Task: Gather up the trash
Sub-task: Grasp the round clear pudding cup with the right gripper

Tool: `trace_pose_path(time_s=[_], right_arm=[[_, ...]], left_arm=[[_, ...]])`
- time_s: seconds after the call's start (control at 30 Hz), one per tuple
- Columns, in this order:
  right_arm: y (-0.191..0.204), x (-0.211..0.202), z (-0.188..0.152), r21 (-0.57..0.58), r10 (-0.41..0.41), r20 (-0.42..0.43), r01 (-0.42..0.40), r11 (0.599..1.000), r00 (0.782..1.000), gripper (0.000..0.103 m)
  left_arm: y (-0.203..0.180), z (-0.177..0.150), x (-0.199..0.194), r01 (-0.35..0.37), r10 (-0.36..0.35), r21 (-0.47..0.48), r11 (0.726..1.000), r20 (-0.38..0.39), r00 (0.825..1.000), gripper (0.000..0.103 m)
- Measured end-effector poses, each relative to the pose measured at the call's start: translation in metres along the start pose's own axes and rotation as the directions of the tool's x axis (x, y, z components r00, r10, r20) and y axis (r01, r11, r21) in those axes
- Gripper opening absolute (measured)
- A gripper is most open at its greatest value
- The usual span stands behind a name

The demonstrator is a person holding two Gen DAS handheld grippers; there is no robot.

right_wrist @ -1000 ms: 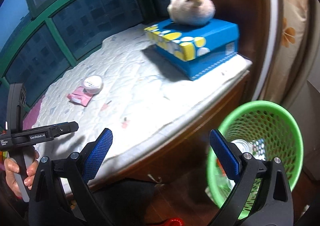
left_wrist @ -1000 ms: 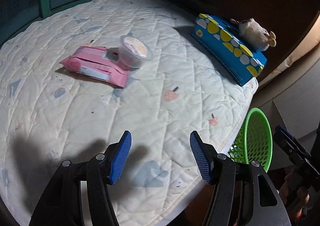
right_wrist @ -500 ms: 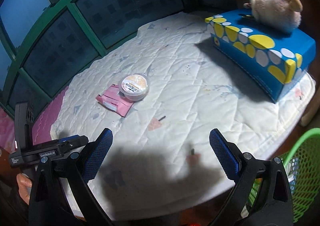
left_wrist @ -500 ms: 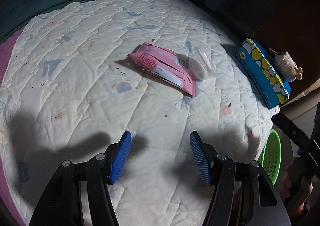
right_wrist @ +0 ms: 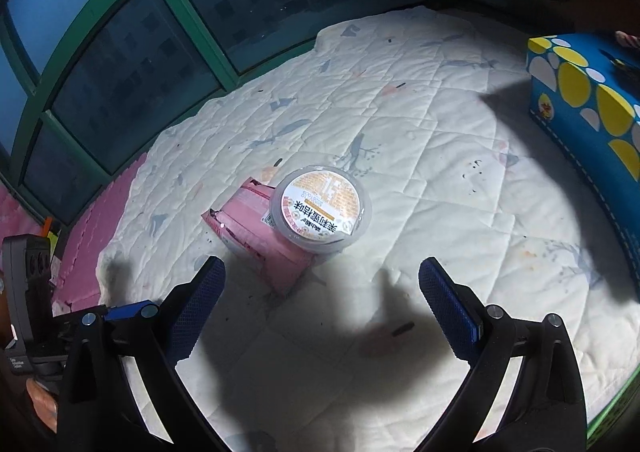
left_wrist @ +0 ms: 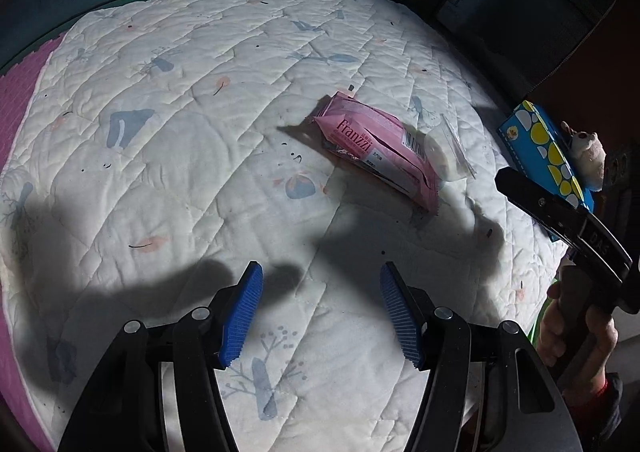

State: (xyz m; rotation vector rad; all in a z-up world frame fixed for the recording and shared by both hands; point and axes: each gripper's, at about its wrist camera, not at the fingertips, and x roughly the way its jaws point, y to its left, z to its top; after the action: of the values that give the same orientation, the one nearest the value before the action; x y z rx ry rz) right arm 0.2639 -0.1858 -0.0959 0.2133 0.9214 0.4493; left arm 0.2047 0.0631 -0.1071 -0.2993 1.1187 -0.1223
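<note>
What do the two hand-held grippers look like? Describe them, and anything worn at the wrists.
Both hand-held grippers, left and right, are matt black frames with silver rivets and two fingers faced with ribbed blue pads. Seen from the left wrist view, the right tool has a long black body with raised lettering, and the hand holding it shows a dark cuff with a red edge. No cables show.

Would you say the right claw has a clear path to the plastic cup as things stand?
Probably yes: the right claw is open and empty, and the plastic cup sits just ahead with only bare quilt between; the pink wrapper touches its side.
</note>
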Motion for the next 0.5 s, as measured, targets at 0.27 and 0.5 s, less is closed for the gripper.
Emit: trace_pose_path(time_s=[0.27, 0.5], right_arm=[[-0.001, 0.034, 0.016, 0.01, 0.007, -0.036, -0.006, 1.0, 0.999, 0.096], [-0.007, 0.052, 0.028, 0.066, 0.04, -0.053, -0.037, 0.997, 0.998, 0.093]], left_arm=[[0.01, 0.008, 0.007, 0.006, -0.006, -0.021, 1.0, -0.01, 1.0, 0.059], [0.017, 0.013, 0.016, 0.012, -0.013, -0.039, 0.999, -0.022, 1.0, 0.059]])
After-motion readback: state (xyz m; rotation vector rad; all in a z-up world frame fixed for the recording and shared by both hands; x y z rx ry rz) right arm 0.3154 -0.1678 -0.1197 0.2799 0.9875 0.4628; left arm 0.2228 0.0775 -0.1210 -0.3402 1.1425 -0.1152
